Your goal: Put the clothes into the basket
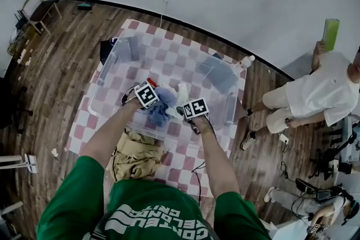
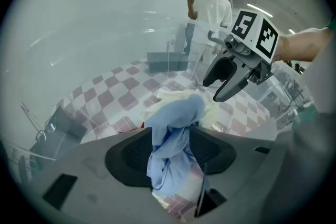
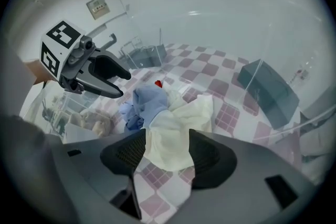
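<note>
A clear plastic basket point(image 1: 128, 46) stands on a pink-checked cloth. In its near part lie a blue garment point(image 1: 161, 108) point(image 2: 173, 128) point(image 3: 148, 101) and a cream garment point(image 1: 181, 93) point(image 3: 176, 128), touching each other. My left gripper point(image 1: 154, 105) point(image 2: 170, 140) points down over the blue garment, which shows between its jaws. In the right gripper view the left gripper point(image 3: 124, 85) has its fingers apart with nothing between the tips. My right gripper point(image 1: 184, 113) point(image 3: 168, 145) hangs over the cream garment; in the left gripper view that gripper point(image 2: 211, 89) also stands spread.
A heap of tan clothes point(image 1: 135, 157) lies on the table just outside the basket's near wall. A small red thing point(image 1: 151, 81) point(image 3: 158, 83) sits beside the blue garment. A white bottle point(image 1: 246, 61) stands at the table's far right corner. A person point(image 1: 315, 93) stands to the right.
</note>
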`<action>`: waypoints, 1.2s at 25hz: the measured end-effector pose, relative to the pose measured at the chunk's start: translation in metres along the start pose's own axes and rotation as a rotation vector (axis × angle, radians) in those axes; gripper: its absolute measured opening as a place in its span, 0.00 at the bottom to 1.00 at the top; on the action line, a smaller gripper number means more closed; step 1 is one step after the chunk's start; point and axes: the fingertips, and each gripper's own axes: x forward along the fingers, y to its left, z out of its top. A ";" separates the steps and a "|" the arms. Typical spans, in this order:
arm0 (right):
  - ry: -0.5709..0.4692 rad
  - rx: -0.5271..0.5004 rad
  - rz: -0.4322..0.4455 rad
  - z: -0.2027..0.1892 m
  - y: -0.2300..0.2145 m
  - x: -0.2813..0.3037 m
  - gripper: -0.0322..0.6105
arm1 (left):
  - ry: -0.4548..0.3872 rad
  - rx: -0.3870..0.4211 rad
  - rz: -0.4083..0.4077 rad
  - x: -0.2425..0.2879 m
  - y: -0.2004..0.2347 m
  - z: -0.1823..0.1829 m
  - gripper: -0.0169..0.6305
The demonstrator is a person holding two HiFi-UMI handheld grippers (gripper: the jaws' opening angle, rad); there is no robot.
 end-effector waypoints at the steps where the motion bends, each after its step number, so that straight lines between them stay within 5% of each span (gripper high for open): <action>1: -0.020 -0.002 -0.005 0.003 0.000 -0.006 0.46 | -0.018 0.002 0.000 -0.003 -0.004 0.006 0.37; 6: -0.115 -0.045 -0.013 0.019 0.010 -0.040 0.45 | -0.105 0.001 0.003 -0.026 -0.023 0.033 0.28; 11: -0.301 -0.087 -0.047 0.042 0.022 -0.083 0.18 | -0.204 0.032 0.083 -0.056 -0.031 0.060 0.12; 14: -0.410 -0.111 -0.053 0.051 0.029 -0.109 0.11 | -0.272 0.054 0.126 -0.074 -0.044 0.077 0.07; 30: -0.744 -0.295 0.038 0.016 0.095 -0.267 0.06 | -0.647 -0.021 0.192 -0.180 -0.183 0.147 0.03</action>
